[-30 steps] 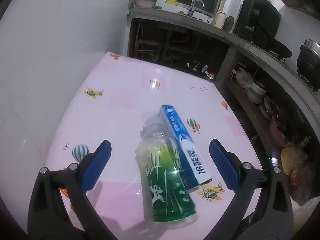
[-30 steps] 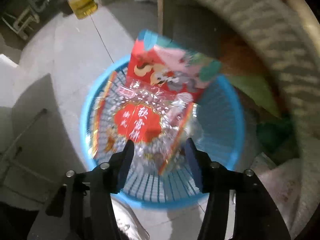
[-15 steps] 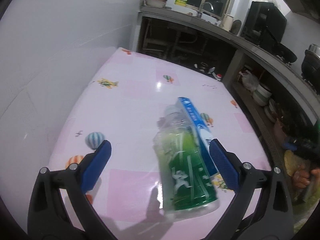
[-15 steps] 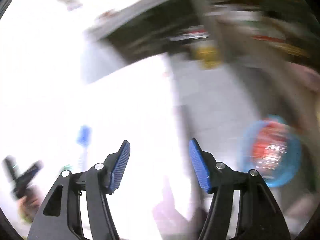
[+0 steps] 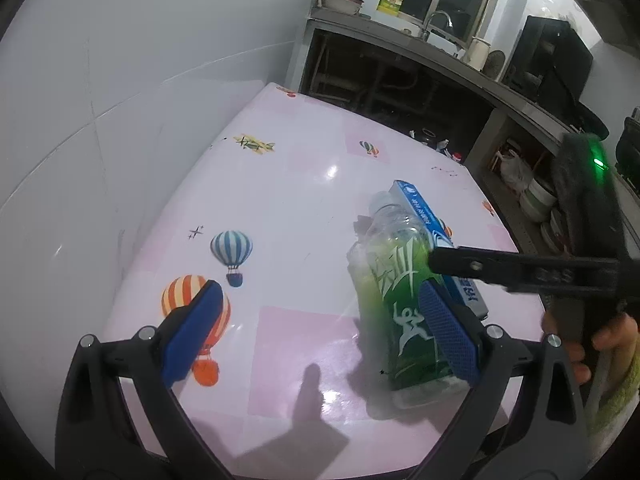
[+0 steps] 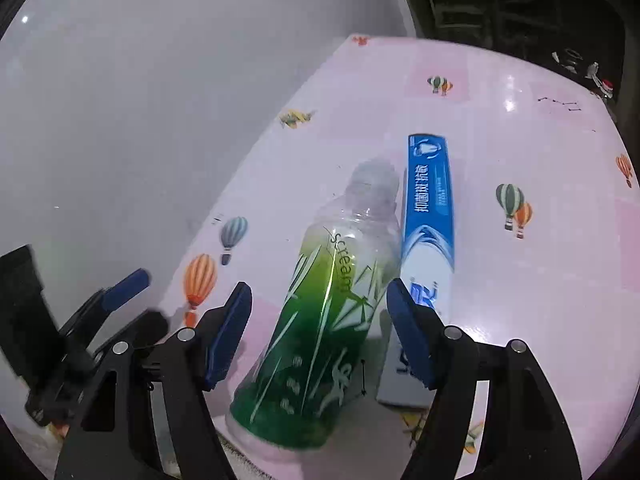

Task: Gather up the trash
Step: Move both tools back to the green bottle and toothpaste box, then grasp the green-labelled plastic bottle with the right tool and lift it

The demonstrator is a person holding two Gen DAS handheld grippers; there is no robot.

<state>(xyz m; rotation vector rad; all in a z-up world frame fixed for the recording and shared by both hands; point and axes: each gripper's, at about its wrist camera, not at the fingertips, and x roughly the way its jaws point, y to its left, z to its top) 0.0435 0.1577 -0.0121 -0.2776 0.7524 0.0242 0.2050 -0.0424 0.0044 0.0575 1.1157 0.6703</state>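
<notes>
Right hand-held gripper point(image 6: 318, 326) gaping wide around the clear green-labelled plastic bottle point(image 6: 320, 320), not gripping. Left hand-held gripper point(image 5: 320, 332) wide too. Blue toothpaste box point(image 6: 430, 232) touching the bottle; pink balloon-print bench point(image 6: 540, 272) bare beyond. Box base hidden.

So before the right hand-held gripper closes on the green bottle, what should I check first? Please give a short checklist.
1. Right hand-held gripper open: ok.
2. Green bottle lies between its fingers: ok.
3. Blue toothpaste box outside the grasp: not ok, the right finger overlaps its near end and the box lies against the bottle.
4. Left hand-held gripper clear of the bottle: not ok, it is open close beside it.
5. Bottle lying flat on the pink table: ok.
6. Bottle cap on: cannot tell.
</notes>
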